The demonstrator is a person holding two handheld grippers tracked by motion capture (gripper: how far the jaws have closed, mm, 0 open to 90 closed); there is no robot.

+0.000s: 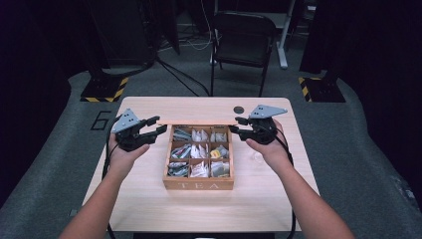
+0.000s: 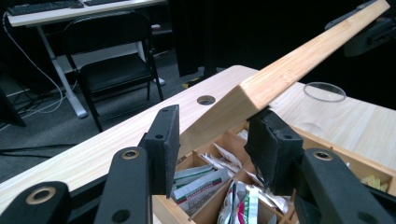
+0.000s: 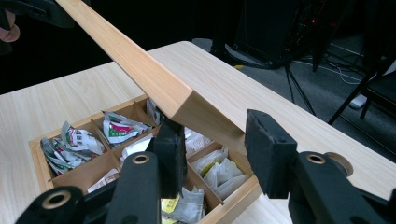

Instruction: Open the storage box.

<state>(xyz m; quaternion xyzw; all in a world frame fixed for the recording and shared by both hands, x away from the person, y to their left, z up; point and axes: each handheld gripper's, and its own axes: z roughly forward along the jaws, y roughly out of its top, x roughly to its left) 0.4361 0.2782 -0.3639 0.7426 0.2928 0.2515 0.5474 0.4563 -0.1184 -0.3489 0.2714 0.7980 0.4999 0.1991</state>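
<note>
A wooden tea box (image 1: 199,185) marked TEA sits mid-table, its compartments holding several tea bags (image 1: 199,152). Its hinged lid (image 1: 199,124) stands raised along the back edge. My left gripper (image 1: 160,124) is at the lid's left end. In the left gripper view the lid (image 2: 299,60) juts between the pads of this gripper (image 2: 217,140), which flank it closely without a clear squeeze. My right gripper (image 1: 235,124) is at the right end. There the lid (image 3: 130,60) passes over the left pad of that gripper (image 3: 219,144), and the right pad stands beside it.
A clear glass (image 2: 324,91) stands on the table (image 1: 149,204) right of the box, close to my right hand. A round cable hole (image 1: 239,109) lies behind the box. A black folding chair (image 1: 244,37) is beyond the far edge. Bare tabletop lies in front of the box.
</note>
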